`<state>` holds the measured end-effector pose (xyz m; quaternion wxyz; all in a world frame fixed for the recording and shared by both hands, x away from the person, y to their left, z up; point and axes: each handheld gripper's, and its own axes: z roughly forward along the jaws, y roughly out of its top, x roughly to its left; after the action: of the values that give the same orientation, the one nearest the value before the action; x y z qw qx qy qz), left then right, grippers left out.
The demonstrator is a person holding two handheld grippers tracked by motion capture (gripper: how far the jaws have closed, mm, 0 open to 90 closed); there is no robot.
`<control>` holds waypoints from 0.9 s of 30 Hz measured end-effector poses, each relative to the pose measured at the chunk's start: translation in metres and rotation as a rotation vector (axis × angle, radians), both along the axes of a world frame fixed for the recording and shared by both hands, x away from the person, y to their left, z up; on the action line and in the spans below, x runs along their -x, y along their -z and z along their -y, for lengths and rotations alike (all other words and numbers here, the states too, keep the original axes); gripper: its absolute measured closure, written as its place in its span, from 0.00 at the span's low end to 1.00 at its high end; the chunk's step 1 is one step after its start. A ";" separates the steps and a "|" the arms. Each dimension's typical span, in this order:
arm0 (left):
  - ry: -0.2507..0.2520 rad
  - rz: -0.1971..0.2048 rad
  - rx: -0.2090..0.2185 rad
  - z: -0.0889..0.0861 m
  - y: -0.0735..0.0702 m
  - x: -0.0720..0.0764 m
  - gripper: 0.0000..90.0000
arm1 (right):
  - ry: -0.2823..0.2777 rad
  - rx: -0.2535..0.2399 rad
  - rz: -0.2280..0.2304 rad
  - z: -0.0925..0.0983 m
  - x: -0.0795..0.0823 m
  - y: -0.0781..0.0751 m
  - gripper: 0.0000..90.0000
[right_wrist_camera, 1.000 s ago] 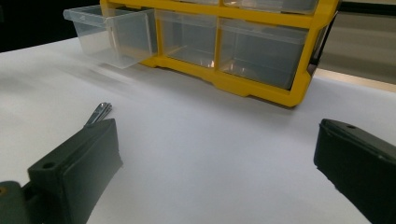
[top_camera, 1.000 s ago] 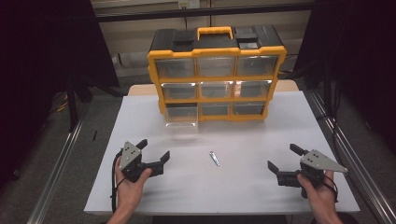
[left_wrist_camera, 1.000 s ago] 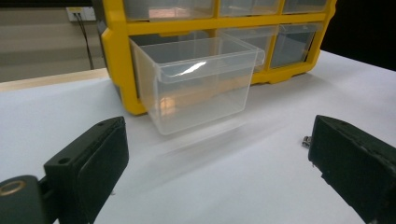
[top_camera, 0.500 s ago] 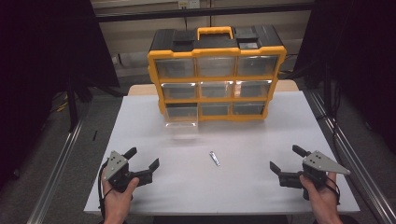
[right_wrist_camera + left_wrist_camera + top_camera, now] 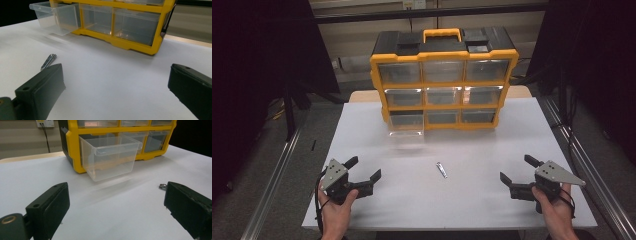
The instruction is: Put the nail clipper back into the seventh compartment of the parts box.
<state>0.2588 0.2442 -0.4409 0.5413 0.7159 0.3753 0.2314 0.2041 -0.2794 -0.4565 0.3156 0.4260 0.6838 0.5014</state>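
- Nearest the person, the left gripper (image 5: 362, 176) rests low at the surface's (image 5: 472, 200) front left, its jaws spread wide with nothing between them.
- The right gripper (image 5: 518, 172) sits at the front right, jaws equally wide and empty; both seem parked clear of the work, ready to reach in.
- Between them, a little farther out, the nail clipper (image 5: 441, 169) lies flat on the white surface, apart from both grippers, open to a pinch from either side.
- Beyond it, the clear drawer (image 5: 110, 157) at the bottom left of the yellow organizer (image 5: 444, 80) stands pulled out and looks empty, probably drawn out to receive the clipper.
- The other drawers look pushed in.
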 end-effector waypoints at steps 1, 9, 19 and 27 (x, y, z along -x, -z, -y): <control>0.020 -0.021 0.011 -0.001 0.000 -0.002 0.07 | -0.001 0.001 -0.003 0.000 0.000 0.000 0.00; 0.149 -0.089 -0.012 0.005 -0.002 -0.006 0.08 | -0.020 0.009 0.003 -0.002 0.001 0.000 0.00; 0.248 -0.121 -0.085 0.019 -0.003 -0.010 0.08 | -0.021 0.006 0.001 -0.001 0.002 -0.001 0.00; 0.338 -0.152 -0.103 0.030 -0.004 -0.013 0.08 | -0.025 0.007 0.002 -0.002 0.001 0.000 0.00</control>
<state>0.2723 0.2141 -0.4366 0.5054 0.8109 0.2769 0.1014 0.2027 -0.2770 -0.4563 0.3114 0.4158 0.6907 0.5031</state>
